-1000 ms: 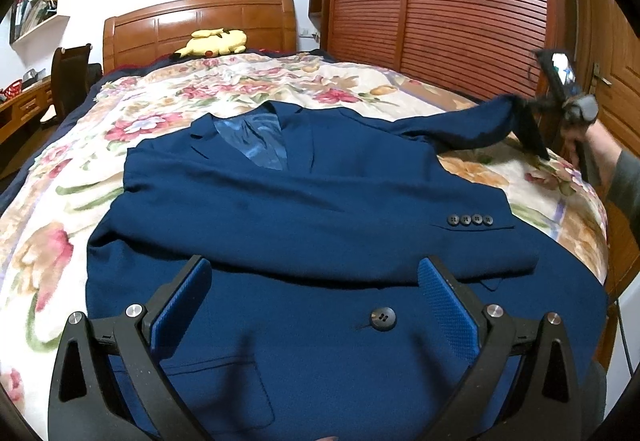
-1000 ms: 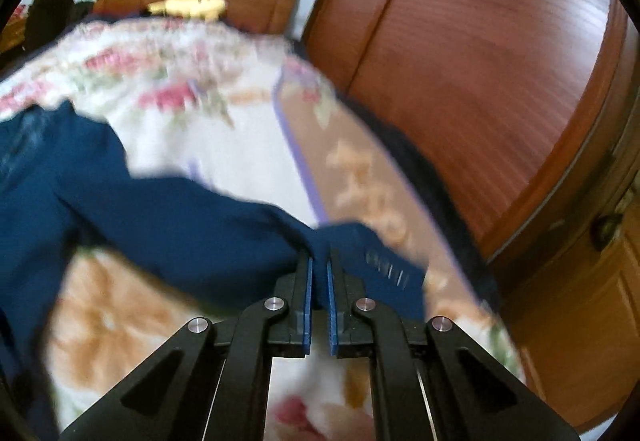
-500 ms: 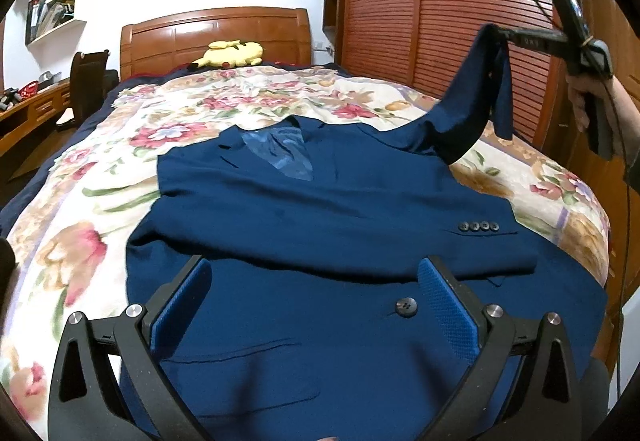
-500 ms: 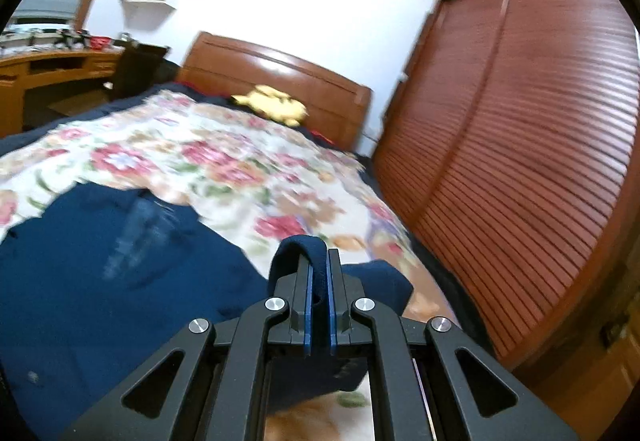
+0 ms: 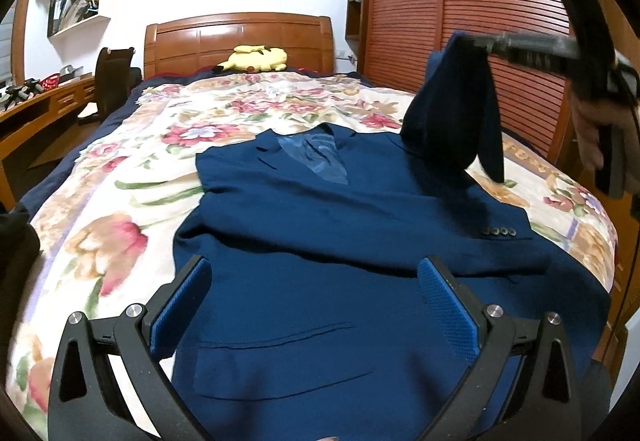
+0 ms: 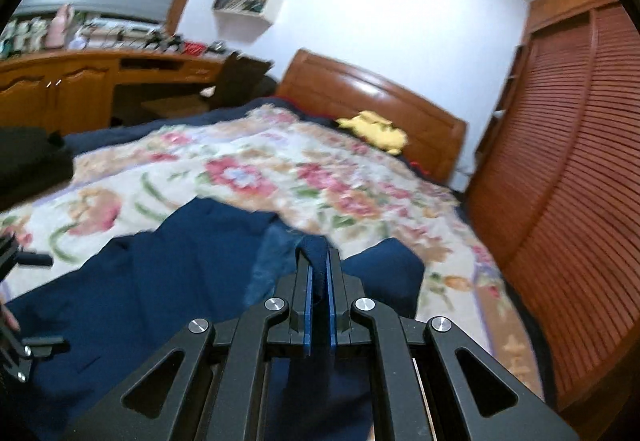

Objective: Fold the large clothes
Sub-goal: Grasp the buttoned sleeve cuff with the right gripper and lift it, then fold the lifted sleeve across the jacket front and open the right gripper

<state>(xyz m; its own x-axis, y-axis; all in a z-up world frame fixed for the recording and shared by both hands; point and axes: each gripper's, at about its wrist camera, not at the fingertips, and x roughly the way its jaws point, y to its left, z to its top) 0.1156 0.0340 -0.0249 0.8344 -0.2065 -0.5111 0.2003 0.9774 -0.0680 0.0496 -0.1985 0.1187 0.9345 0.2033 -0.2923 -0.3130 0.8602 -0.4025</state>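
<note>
Right gripper (image 6: 318, 273) clamps sleeve (image 5: 448, 113) aloft over jacket's (image 5: 360, 241) right shoulder; jacket chest lies below, leftward. Left gripper (image 5: 316, 305) gapes empty above hem.

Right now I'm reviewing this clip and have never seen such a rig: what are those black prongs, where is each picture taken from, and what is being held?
There is no robot here. A person holds a hand-operated two-finger gripper in each hand, and each gripper carries a fisheye camera looking forward along its fingers. That is why black arms with blue pads fill the bottom of both pictures.

The left wrist view shows the left gripper with its jaws wide open and nothing between them, above a navy suit jacket that lies spread on a bed with a floral bedspread. A yellow plush toy sits by the headboard.

The right wrist view shows the right gripper shut on the jacket's sleeve. In the left view you see that sleeve lifted above the jacket, with the person's hand on the handle.
</note>
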